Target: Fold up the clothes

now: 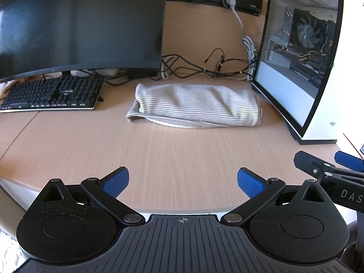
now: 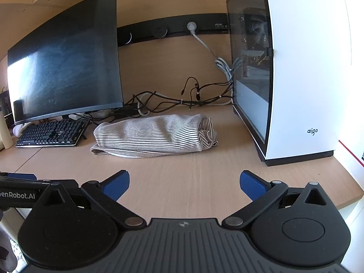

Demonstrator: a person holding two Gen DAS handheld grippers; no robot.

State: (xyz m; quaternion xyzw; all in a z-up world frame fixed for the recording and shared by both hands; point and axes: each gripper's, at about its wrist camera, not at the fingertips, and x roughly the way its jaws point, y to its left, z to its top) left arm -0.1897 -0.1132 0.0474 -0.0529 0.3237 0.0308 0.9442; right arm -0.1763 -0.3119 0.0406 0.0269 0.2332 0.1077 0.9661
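Your striped grey-and-white knit garment (image 2: 154, 134) already lies folded in a compact bundle on the light wood counter (image 1: 170, 159), well apart from your left gripper (image 1: 183, 182) and right gripper (image 2: 184, 183), both spread wide and holding nothing.

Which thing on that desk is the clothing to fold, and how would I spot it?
Find the big white computer case on the desk's right and the dark monitor on its left. Between them, in front of the tangled cables, lies the striped garment. It is the only soft, rumpled thing there.

Garment (image 1: 193, 107) between keyboard (image 1: 52, 94), computer case (image 1: 318, 68).
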